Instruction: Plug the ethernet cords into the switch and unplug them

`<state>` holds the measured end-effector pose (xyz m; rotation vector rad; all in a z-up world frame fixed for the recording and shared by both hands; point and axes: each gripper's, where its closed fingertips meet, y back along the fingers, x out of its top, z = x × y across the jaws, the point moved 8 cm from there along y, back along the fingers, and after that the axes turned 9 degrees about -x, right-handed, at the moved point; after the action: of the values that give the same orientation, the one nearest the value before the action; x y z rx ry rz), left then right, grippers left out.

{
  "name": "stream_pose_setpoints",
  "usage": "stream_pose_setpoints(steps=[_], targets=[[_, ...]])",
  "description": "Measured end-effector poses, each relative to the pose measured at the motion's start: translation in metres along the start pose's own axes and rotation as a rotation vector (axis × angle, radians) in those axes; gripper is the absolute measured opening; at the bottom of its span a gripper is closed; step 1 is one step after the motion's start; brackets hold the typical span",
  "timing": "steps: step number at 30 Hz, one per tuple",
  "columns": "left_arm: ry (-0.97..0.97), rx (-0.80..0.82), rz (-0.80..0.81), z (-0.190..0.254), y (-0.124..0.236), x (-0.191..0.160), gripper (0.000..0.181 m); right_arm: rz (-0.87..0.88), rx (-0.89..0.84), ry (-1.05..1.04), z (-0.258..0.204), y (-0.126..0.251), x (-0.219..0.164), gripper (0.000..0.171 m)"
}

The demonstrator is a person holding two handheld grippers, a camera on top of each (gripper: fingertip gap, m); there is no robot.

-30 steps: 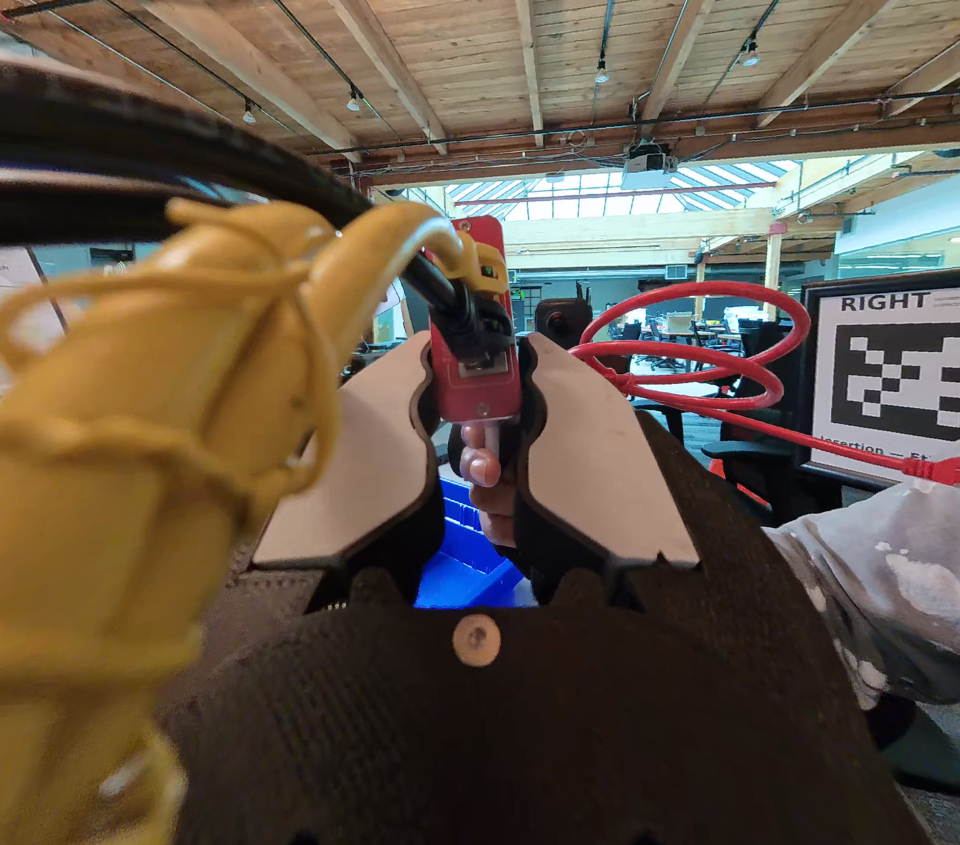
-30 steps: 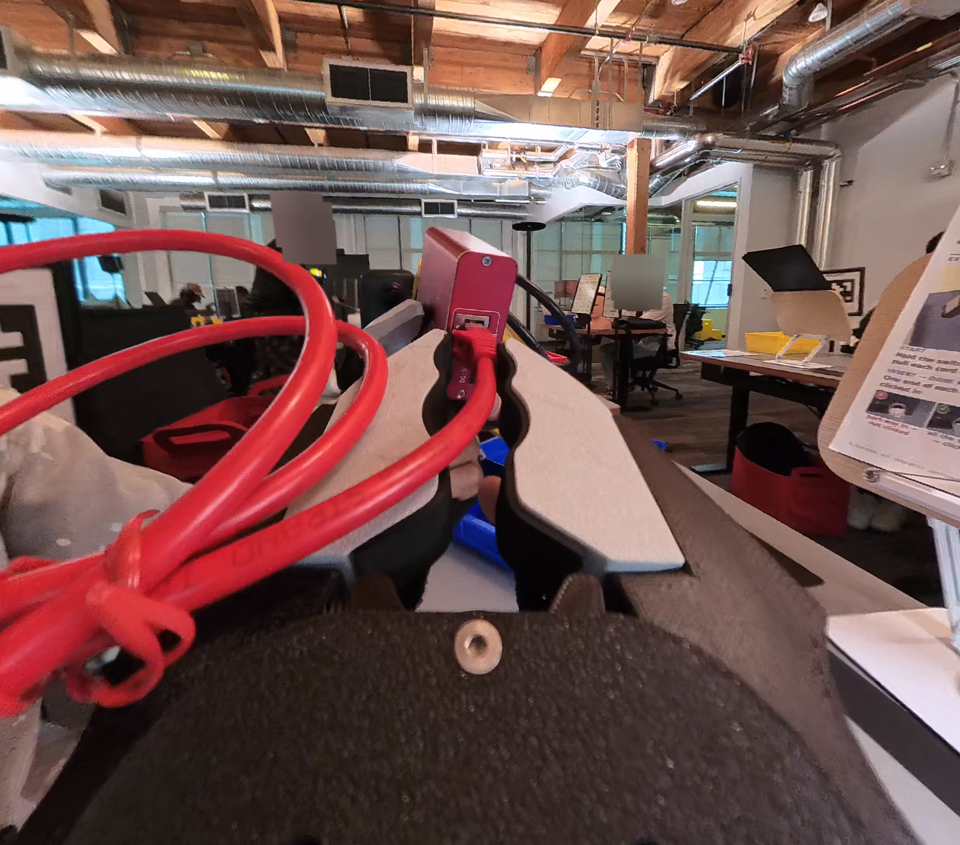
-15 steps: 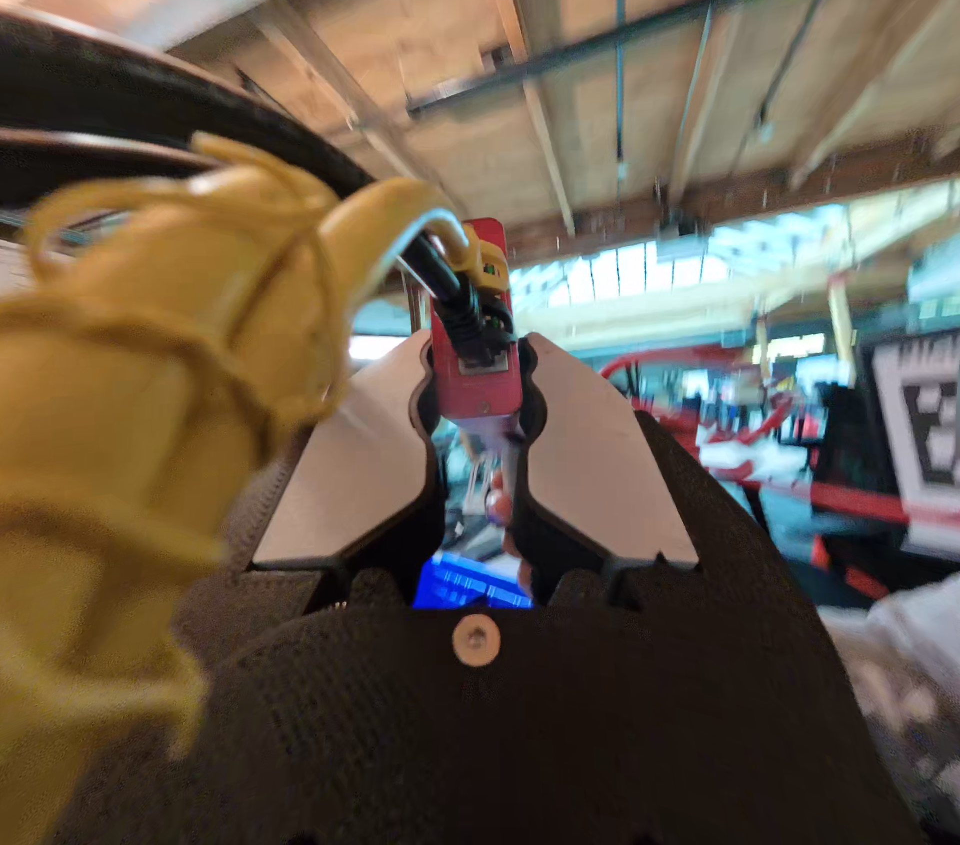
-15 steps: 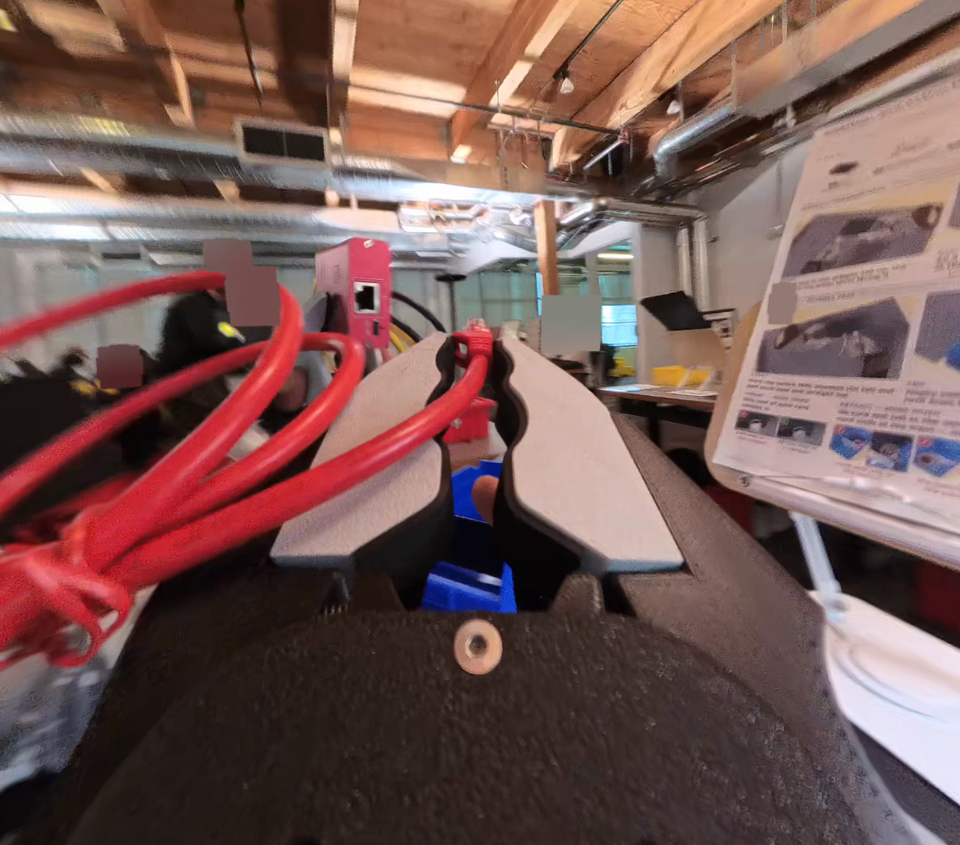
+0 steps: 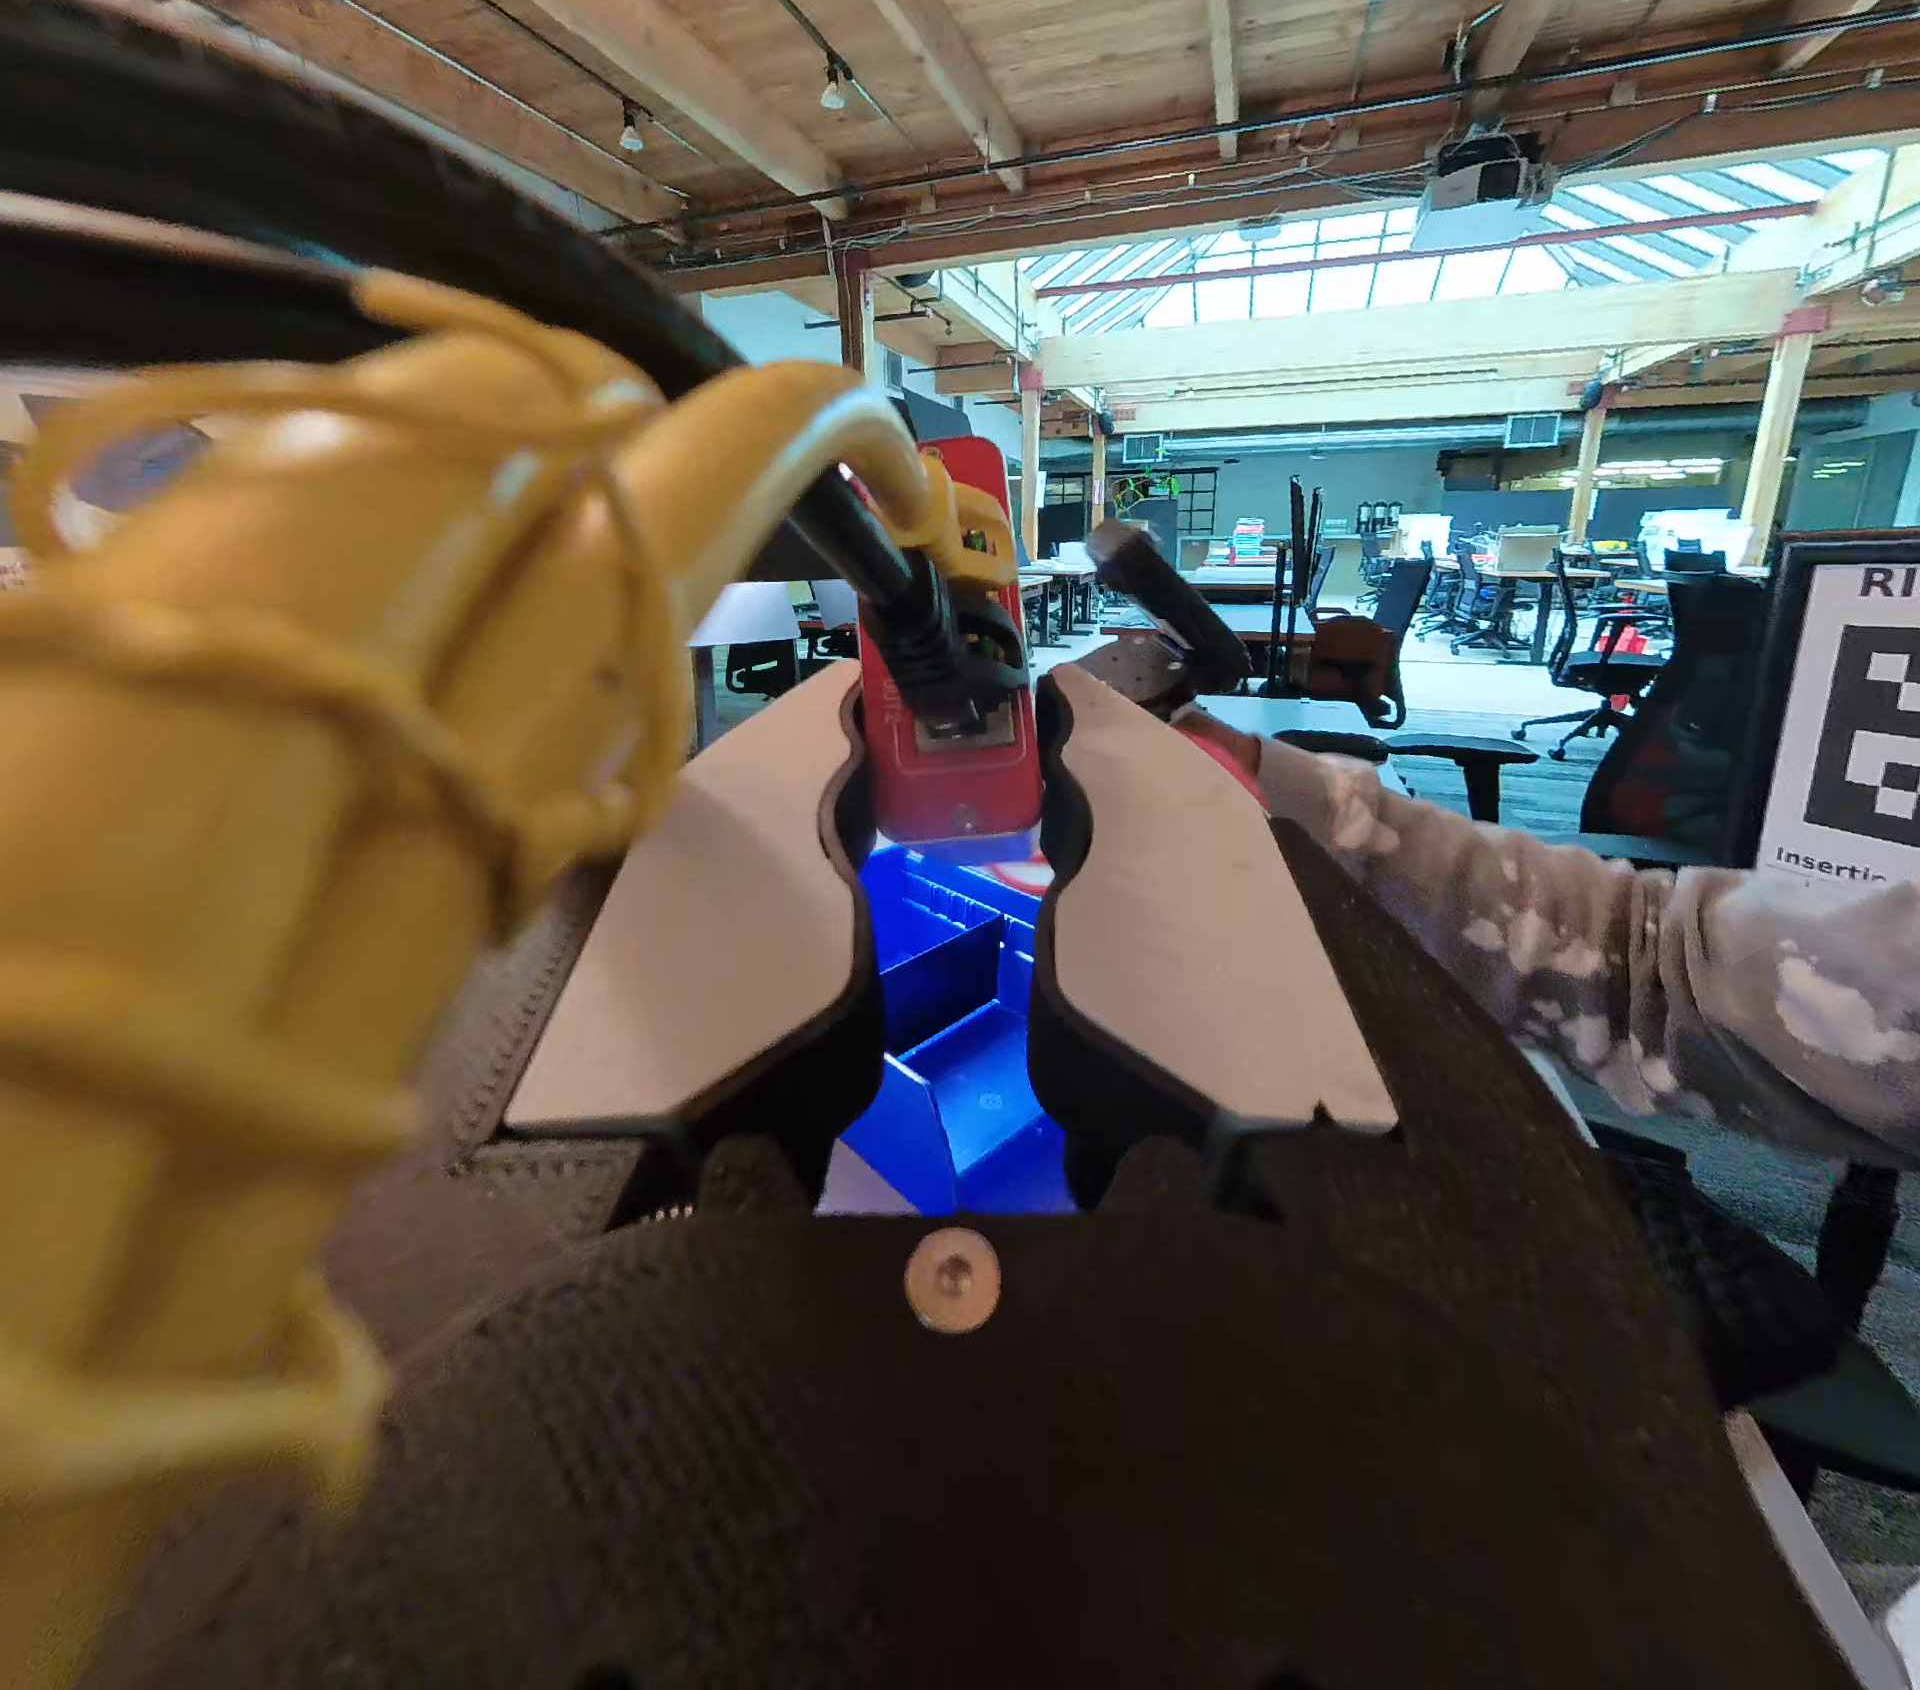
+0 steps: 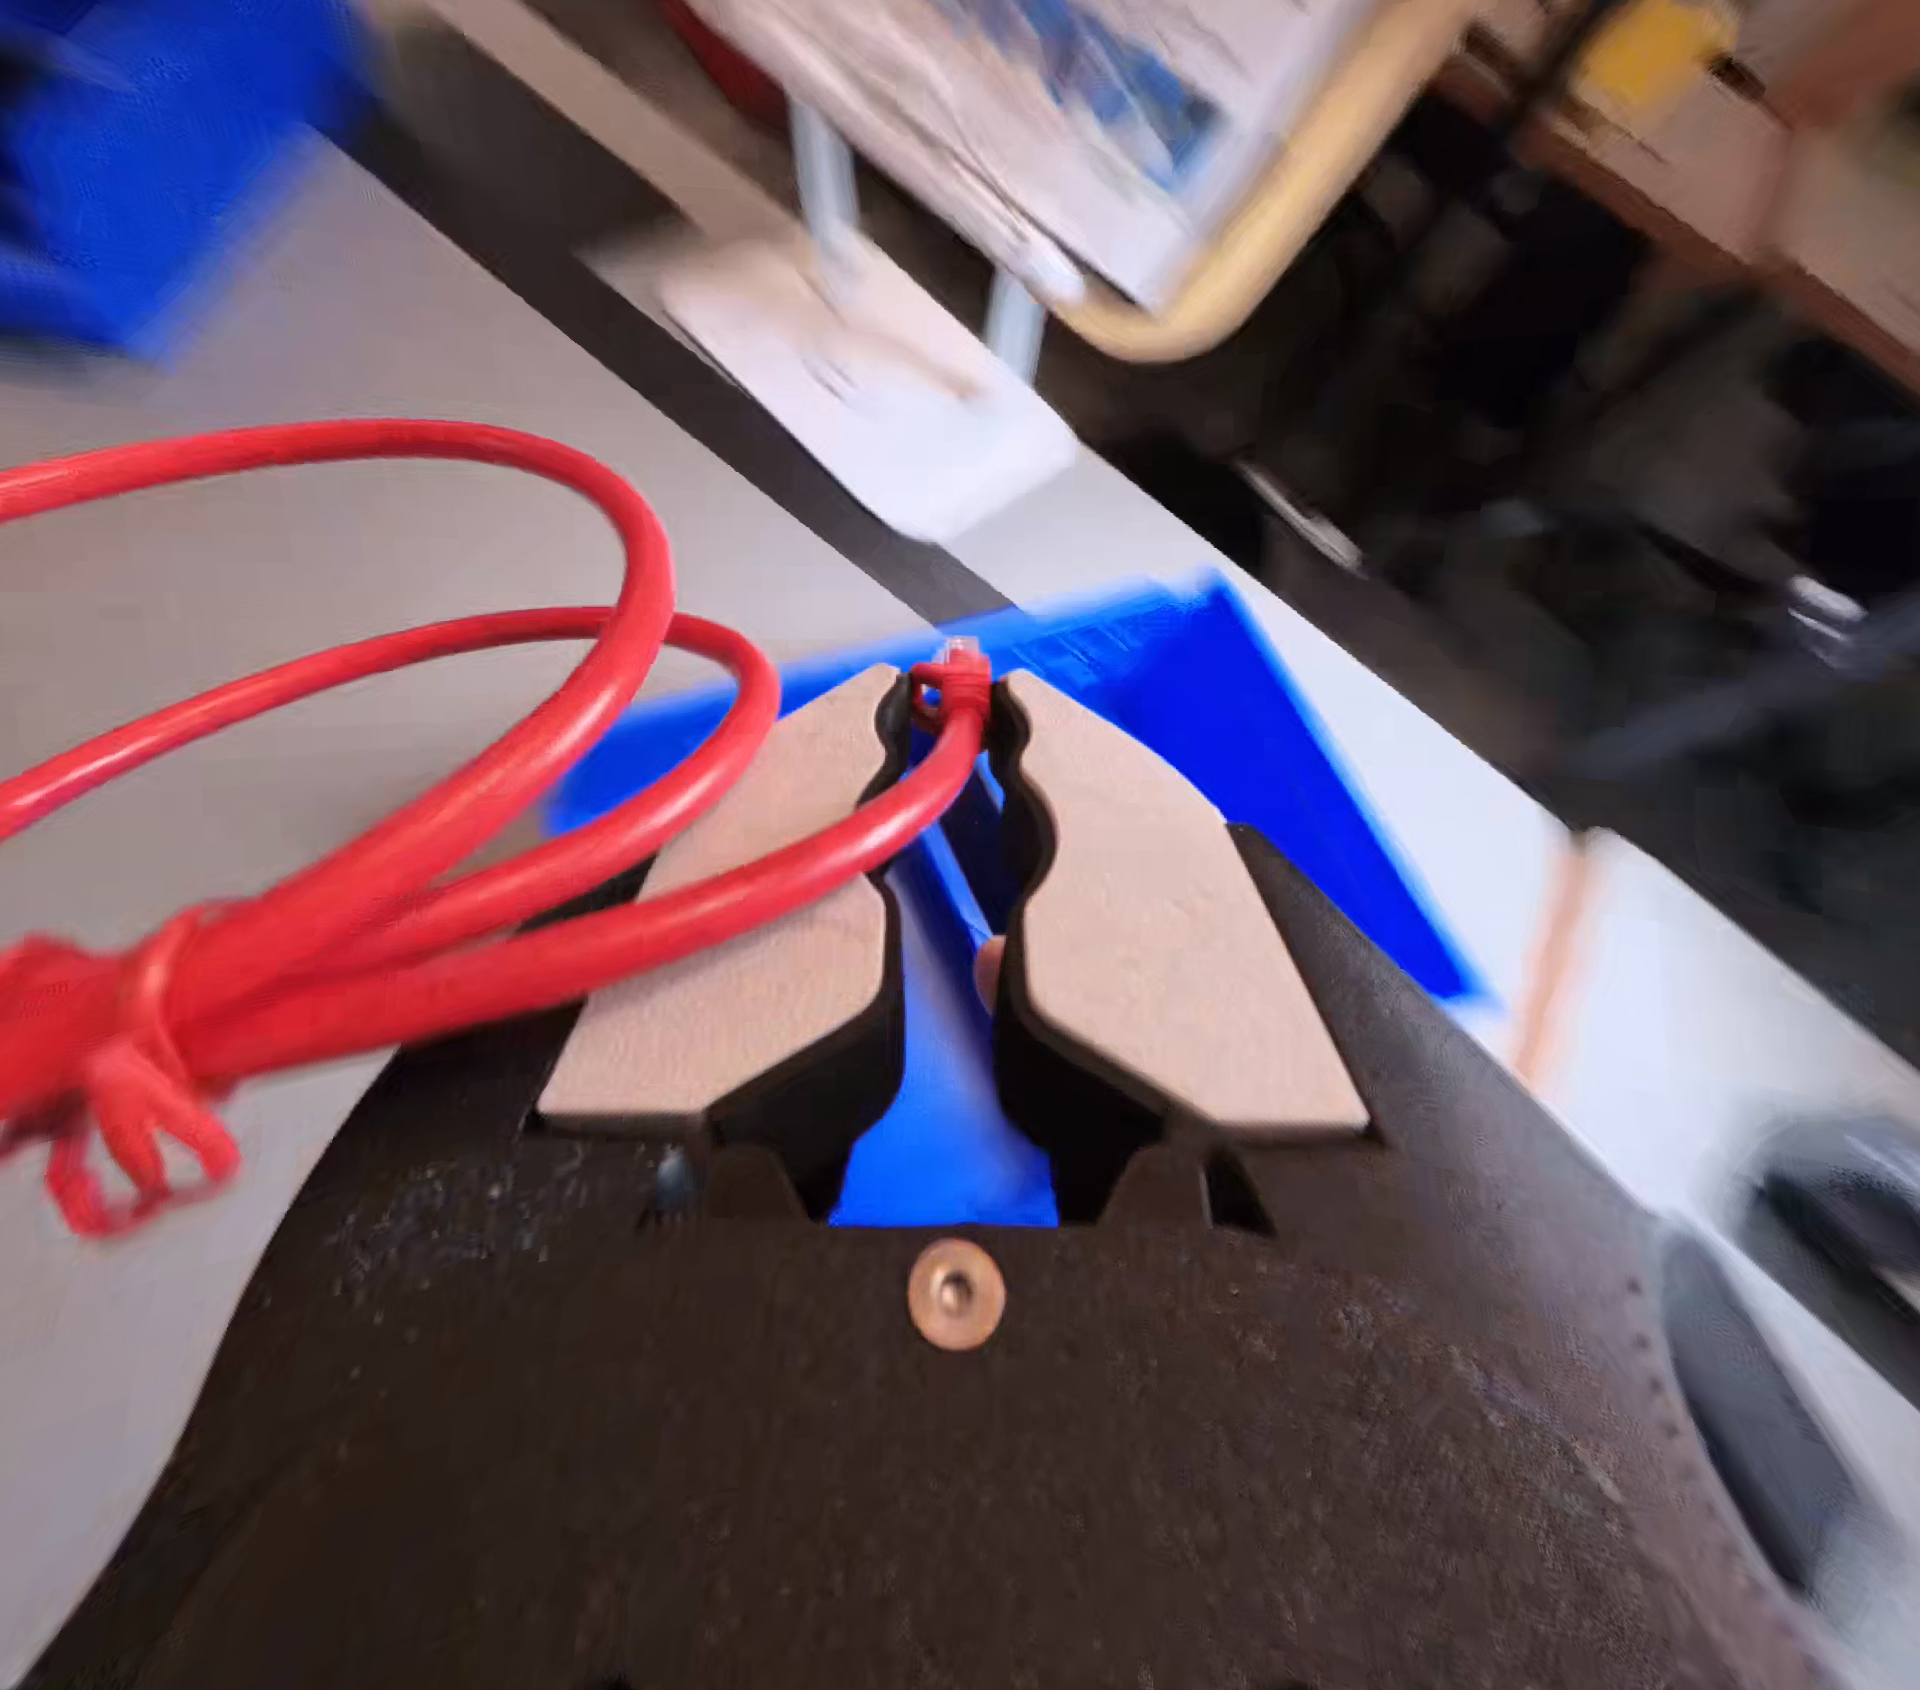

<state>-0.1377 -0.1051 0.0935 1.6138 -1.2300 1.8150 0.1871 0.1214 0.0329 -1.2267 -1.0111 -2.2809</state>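
In the left wrist view my left gripper (image 5: 948, 741) is shut on a small red switch (image 5: 961, 793) and holds it upright in the air. A black ethernet cord (image 5: 914, 622) and a yellow ethernet cord (image 5: 961, 534) are plugged into its face. The yellow cord's tied bundle (image 5: 270, 757) hangs blurred at the left. In the right wrist view my right gripper (image 6: 951, 690) is shut on the plug of a red ethernet cord (image 6: 623, 674), whose loops and tied bundle trail left. The red plug is free of the switch and is held above a blue bin (image 6: 1226, 726).
A blue divided bin (image 5: 956, 1017) lies below the left gripper. A person's pale patterned sleeve (image 5: 1579, 944) reaches in from the right. A black-and-white marker sign (image 5: 1849, 715) stands at the right. In the right wrist view a grey table (image 6: 260, 580) and a tilted instruction board (image 6: 1039, 30) show.
The red plug has come out of the switch. My right gripper has swung away and down with the cord, from facing the room to facing the table and blue bin. The left gripper still holds the switch.
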Motion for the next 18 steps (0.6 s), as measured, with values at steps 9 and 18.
stream_pose_setpoints(steps=[9, 18], targets=[[0.012, -0.012, -0.064, 0.001, -0.010, -0.010, 0.029, -0.609, -0.415, 0.414, 0.063, -0.024, -0.042, 0.014], [0.054, -0.018, -0.095, -0.004, -0.014, -0.018, 0.029, -1.079, -0.253, 0.793, 0.010, -0.064, -0.067, 0.014]])
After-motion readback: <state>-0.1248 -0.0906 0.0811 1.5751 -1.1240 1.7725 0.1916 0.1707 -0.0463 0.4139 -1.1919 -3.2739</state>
